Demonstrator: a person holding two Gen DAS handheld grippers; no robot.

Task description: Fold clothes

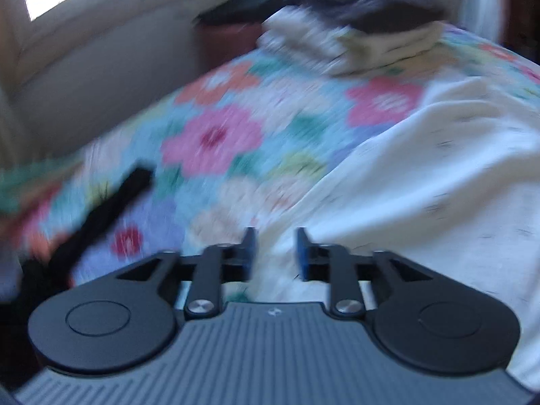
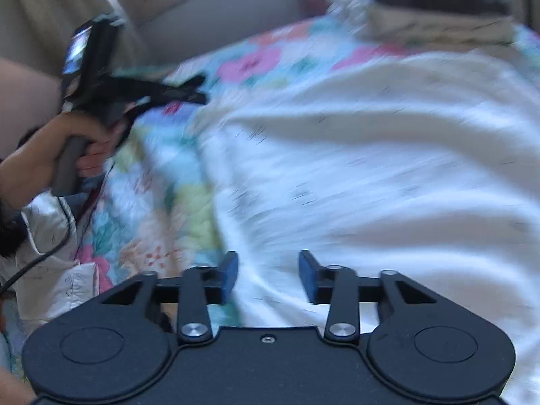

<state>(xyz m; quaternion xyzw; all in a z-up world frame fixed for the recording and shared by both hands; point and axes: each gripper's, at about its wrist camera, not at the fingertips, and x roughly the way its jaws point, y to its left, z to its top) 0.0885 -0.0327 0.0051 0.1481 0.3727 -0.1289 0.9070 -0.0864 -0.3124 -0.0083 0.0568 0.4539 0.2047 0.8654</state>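
Motion-blurred clothes stack; white garment cut off at right edge

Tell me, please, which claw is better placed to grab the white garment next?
Probably the right claw: open, directly over the white garment. The left claw, also open, sits at its edge.

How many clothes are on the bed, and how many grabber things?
White garment lying loose: 1
Folded stack, too blurred to count its pieces: 1
Grippers, left and right, both open: 2
Total: 4
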